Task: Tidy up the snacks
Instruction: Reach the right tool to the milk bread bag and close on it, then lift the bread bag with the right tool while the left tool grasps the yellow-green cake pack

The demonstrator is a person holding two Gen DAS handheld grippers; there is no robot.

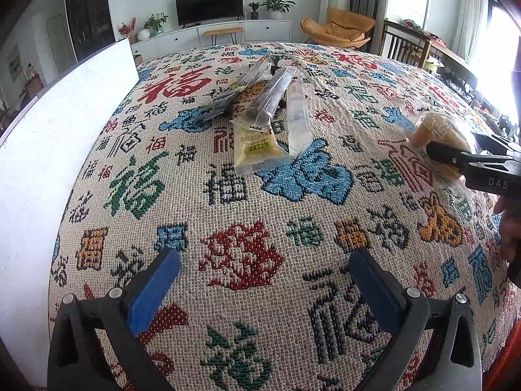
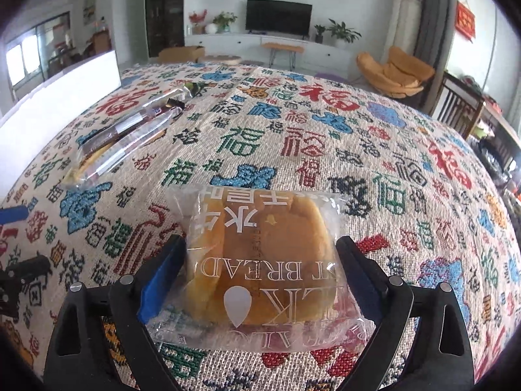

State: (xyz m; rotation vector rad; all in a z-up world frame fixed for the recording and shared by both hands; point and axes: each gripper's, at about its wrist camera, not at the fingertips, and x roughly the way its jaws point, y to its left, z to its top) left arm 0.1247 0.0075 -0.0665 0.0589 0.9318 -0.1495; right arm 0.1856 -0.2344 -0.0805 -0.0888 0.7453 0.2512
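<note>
A bread bun in a clear wrapper (image 2: 260, 260) lies on the patterned tablecloth (image 2: 325, 150) between the fingers of my right gripper (image 2: 260, 257). The jaws stand wide, their pads right at the wrapper's sides without squeezing it. In the left wrist view the same bun (image 1: 433, 127) and right gripper (image 1: 452, 146) sit at the right edge. A pile of wrapped snacks (image 1: 260, 107) lies mid-table: a yellow packet (image 1: 254, 150), a dark bar and a clear stick pack. It shows far left in the right wrist view as the snack pile (image 2: 123, 137). My left gripper (image 1: 263, 277) is open over bare cloth, nothing between its fingers.
A tall white panel (image 1: 65, 130) stands along the table's left side, close to the snack pile. A person's hand (image 1: 508, 221) holds the right gripper at the right edge. Chairs, a TV unit and plants stand beyond the table.
</note>
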